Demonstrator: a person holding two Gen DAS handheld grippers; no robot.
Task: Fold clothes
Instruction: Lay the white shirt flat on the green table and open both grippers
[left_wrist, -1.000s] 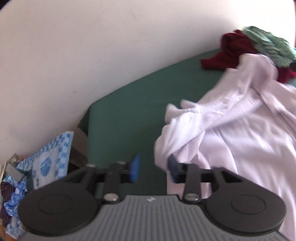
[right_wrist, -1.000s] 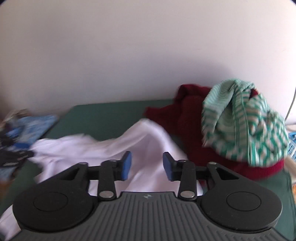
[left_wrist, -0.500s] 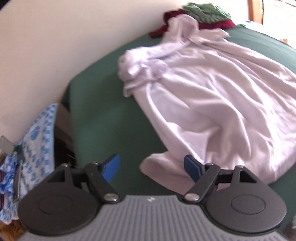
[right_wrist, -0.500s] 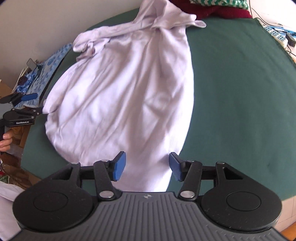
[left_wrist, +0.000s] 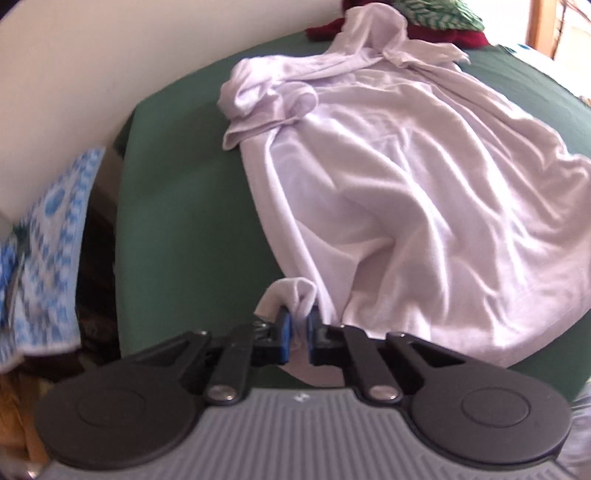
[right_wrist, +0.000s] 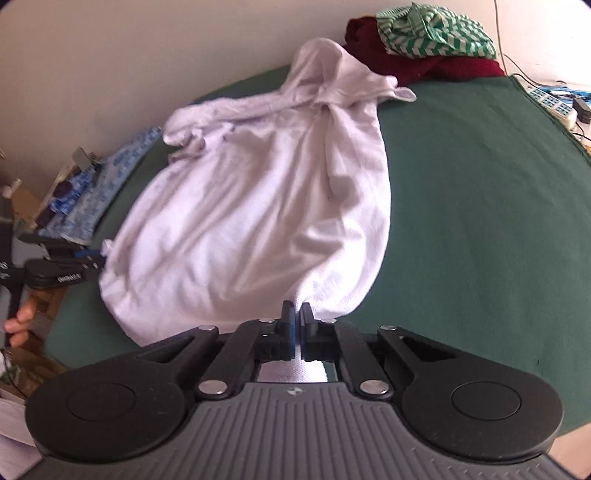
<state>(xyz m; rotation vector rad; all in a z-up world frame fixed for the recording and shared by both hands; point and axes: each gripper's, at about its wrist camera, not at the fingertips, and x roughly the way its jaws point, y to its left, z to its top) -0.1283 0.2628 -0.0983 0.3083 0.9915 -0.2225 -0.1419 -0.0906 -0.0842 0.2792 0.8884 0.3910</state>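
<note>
My left gripper (left_wrist: 297, 325): jaws clamped on hem corner of pale lilac garment (left_wrist: 406, 206), small fold bunched between pads. My right gripper (right_wrist: 296, 321): jaws pinched together on opposite hem corner (right_wrist: 258, 206). Garment spread ahead of both jaws across green desk (right_wrist: 480, 206), rumpled, sleeves and hood bunched at far end. Beyond it, against wall: dark red garment (right_wrist: 424, 68), green-striped garment (right_wrist: 436, 31) piled on top. Blue patterned cloth (left_wrist: 51, 236) left of my left jaws, off desk edge.
</note>
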